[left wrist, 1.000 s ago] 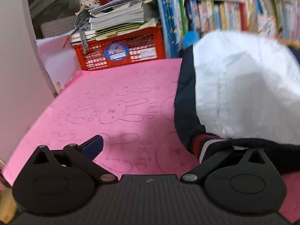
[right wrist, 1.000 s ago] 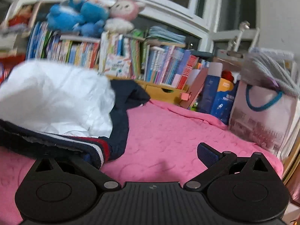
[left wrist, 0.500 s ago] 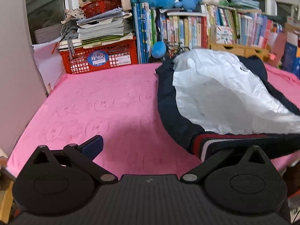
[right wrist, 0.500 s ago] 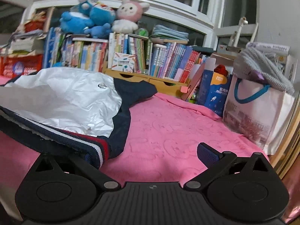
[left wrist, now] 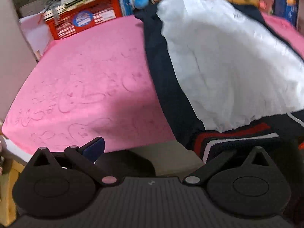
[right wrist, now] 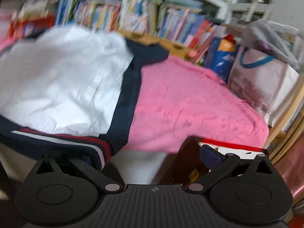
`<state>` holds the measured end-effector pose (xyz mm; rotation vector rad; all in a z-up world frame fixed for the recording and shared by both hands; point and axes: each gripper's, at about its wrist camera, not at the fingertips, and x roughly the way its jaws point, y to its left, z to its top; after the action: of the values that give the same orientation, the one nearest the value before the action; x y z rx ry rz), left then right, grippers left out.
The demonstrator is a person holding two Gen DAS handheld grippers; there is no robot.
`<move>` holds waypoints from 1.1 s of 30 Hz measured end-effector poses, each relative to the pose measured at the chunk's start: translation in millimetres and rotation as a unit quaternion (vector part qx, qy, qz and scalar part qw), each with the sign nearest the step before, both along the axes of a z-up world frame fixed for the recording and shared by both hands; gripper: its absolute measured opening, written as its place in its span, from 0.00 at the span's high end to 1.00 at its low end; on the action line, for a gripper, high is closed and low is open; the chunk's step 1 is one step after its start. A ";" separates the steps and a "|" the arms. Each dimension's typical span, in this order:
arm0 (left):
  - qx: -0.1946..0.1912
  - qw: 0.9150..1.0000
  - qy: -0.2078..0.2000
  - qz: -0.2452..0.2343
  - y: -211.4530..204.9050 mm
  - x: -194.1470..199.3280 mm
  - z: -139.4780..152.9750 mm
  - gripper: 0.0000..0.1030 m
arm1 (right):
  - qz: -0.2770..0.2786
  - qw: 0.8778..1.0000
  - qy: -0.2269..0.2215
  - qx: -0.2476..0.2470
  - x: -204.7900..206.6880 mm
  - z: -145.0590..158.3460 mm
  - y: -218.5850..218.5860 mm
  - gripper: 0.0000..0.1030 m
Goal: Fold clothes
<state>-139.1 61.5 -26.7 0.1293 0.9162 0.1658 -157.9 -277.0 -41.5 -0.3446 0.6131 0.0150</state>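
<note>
A navy jacket with a white lining (left wrist: 224,62) and a red, white and navy striped hem (left wrist: 237,134) hangs stretched over the pink blanket (left wrist: 91,79). My left gripper (left wrist: 152,148) stands wide open; the hem drapes over its right finger, whose tip is hidden, and its left finger pad (left wrist: 94,149) is bare. In the right wrist view the jacket (right wrist: 62,79) fills the left side. My right gripper (right wrist: 152,155) is also wide open; the hem (right wrist: 76,142) lies over its left finger and its right pad (right wrist: 210,156) is bare. Both grippers are past the blanket's front edge.
A red crate (left wrist: 85,20) with stacked books stands at the back left. A row of books (right wrist: 152,22) lines the back. A white bag with blue handles (right wrist: 262,79) stands at the right. A dark box with a red edge (right wrist: 224,148) sits below the blanket's front edge.
Both grippers have pulled back toward the front edge of the blanket and tilted down, drawing the jacket's hem with them. The views are now blurred by motion.
</note>
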 end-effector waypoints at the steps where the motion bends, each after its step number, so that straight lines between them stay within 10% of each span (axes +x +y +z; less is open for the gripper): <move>1: 0.012 1.000 0.005 -0.005 -2.7 2.0 -5.5 0.00 | 0.008 1.000 0.003 -0.021 0.0 -5.0 5.4 0.00; 6: 0.021 1.000 0.010 -0.021 -4.6 0.1 -9.3 0.00 | 0.045 0.996 0.008 -0.074 -2.3 -15.2 20.8 0.00; 20: -0.020 0.998 0.030 -0.057 -0.2 15.4 -23.8 0.00 | 0.254 0.963 0.056 0.074 -30.3 59.4 0.2 0.00; 27: -0.026 0.997 0.036 -0.067 -0.5 21.3 -33.1 0.00 | 0.330 0.926 0.030 0.180 25.5 65.9 104.0 0.02; 33: -0.047 0.996 0.030 -0.066 9.4 19.1 -34.7 0.00 | 0.453 0.891 -0.013 0.017 33.9 33.0 211.7 0.16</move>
<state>-120.0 71.0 -61.4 0.1079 0.9696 -0.0039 -124.0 -65.3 -8.5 -0.5719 0.3775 0.9178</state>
